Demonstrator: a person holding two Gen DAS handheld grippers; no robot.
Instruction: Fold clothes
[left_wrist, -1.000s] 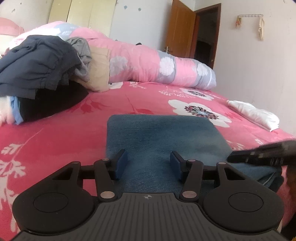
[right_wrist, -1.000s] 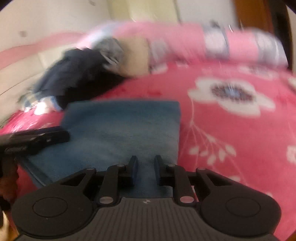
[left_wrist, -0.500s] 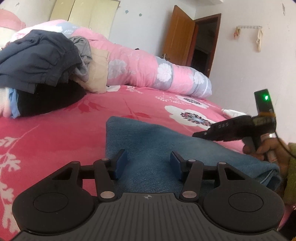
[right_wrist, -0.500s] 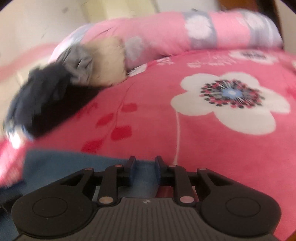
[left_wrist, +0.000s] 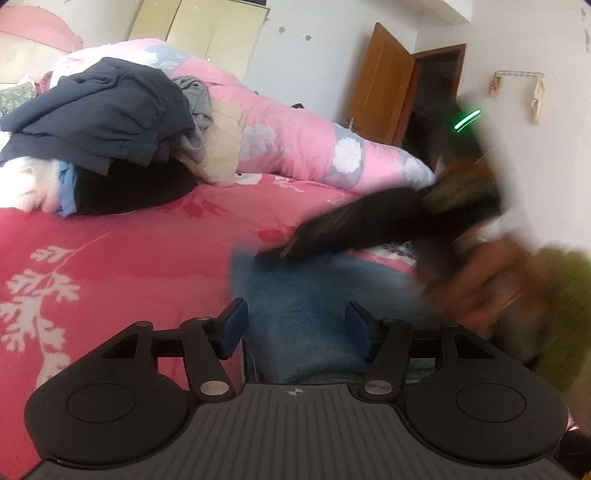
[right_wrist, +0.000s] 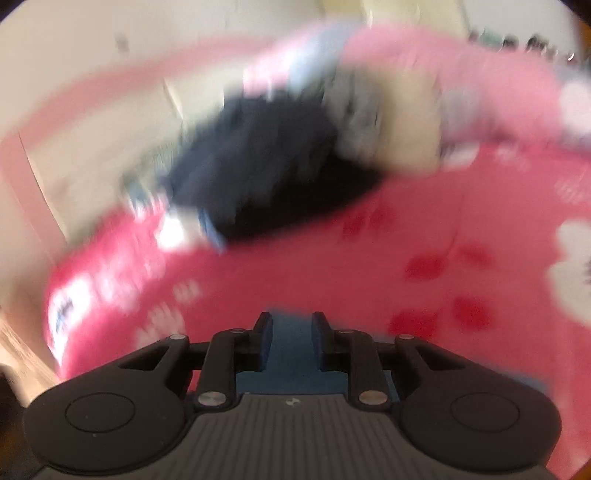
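Blue folded cloth (left_wrist: 317, 314) flat on pink floral bed (left_wrist: 110, 266), left tongs (left_wrist: 295, 328) opening over it with pads clear, right tongs (right_wrist: 291, 341) narrowly parted above its edge, grip unclear, unfolded clothes pile (left_wrist: 103, 122) behind.

Black left gripper (left_wrist: 295, 325) with blue-padded jaws, ribbed grey body, silver screws; olive-green sleeve (left_wrist: 557, 314).

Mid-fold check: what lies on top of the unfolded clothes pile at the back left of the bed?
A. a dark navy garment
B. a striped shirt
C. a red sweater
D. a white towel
A: in the left wrist view a dark navy garment drapes over the top of the clothes pile, with grey and beige pieces beside it.
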